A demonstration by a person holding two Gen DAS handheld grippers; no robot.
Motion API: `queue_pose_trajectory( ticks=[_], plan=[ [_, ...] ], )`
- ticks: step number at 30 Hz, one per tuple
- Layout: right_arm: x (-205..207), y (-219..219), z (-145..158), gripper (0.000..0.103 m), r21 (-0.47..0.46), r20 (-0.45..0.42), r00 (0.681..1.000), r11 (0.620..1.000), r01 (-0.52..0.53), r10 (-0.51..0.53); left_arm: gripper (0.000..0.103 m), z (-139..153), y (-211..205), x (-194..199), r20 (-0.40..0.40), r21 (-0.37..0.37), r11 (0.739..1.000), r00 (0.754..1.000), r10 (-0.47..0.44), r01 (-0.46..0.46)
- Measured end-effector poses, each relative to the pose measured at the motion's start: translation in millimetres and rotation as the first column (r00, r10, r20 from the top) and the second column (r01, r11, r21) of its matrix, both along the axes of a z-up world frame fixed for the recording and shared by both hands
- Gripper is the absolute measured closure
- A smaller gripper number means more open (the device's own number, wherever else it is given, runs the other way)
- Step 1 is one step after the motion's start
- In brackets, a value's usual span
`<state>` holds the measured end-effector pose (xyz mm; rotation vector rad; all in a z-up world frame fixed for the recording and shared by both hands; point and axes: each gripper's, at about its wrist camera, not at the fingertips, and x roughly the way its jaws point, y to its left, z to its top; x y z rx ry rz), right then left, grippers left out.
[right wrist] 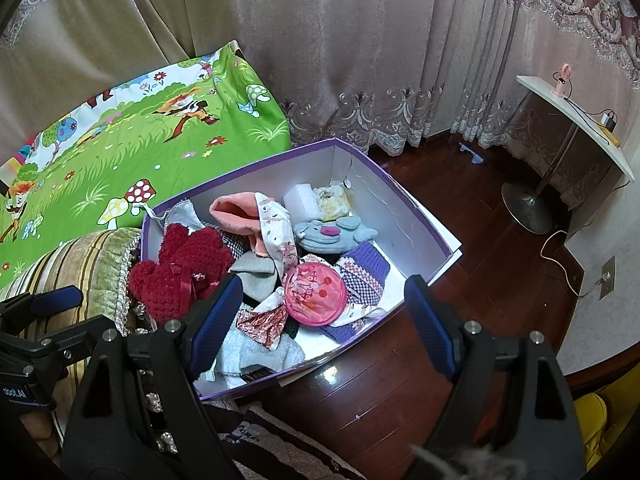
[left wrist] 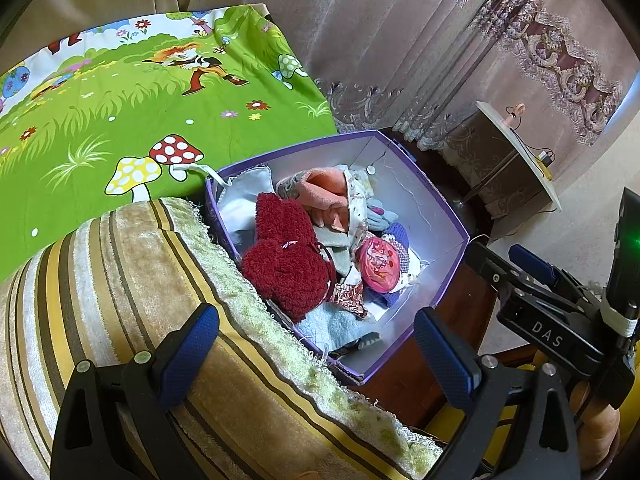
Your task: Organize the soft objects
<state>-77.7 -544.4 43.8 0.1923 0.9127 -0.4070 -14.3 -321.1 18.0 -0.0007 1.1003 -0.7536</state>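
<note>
Box (right wrist: 404, 216) of soft things sits on the dark wood floor (right wrist: 460, 264), pressed against the striped cushion (left wrist: 120, 280) on one long side, with the green cartoon sheet (left wrist: 120, 112) beyond it. Its long axis runs from near the grippers away toward the curtain (right wrist: 320, 60), slanting up and to the right in the right wrist view.

Inside, the red fuzzy mittens (right wrist: 180, 272) lie at the cushion side, fingers pointing toward the far end. A pink round pouch (right wrist: 316, 294) lies flat near the middle, a purple knit piece (right wrist: 364, 272) just beside it, a blue-grey plush (right wrist: 332, 232) farther back, and a peach cloth (right wrist: 236, 212) toward the far corner. A pale blue towel (right wrist: 256, 352) fills the near end.

Left gripper (left wrist: 316, 352) hangs above the cushion's edge and the box's near end, jaws wide apart and holding nothing. Right gripper (right wrist: 316, 328) hangs over the near end of the box, jaws also spread wide and empty, its left finger (right wrist: 216, 320) in front of the towel and mittens. A white side table (right wrist: 576, 120) stands well apart by the wall.
</note>
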Motion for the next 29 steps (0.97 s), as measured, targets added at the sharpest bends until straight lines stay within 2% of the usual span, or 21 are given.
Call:
queue_pose_trajectory(
  ticks=[24,29],
  plan=[
    [0.3,-0.6,-0.3,0.018,0.003,-0.001,1.000,1.000,0.000,0.000,0.004,0.0,0.1,0.5,0.000,-0.002,1.000,1.000,-0.001,0.001],
    [0.4,-0.8,-0.1,0.018,0.003,-0.001,1.000,1.000,0.001,-0.001,0.000,1.4,-3.2,-1.4,0.016,-0.008,1.000,0.999,-0.030,0.030]
  ],
)
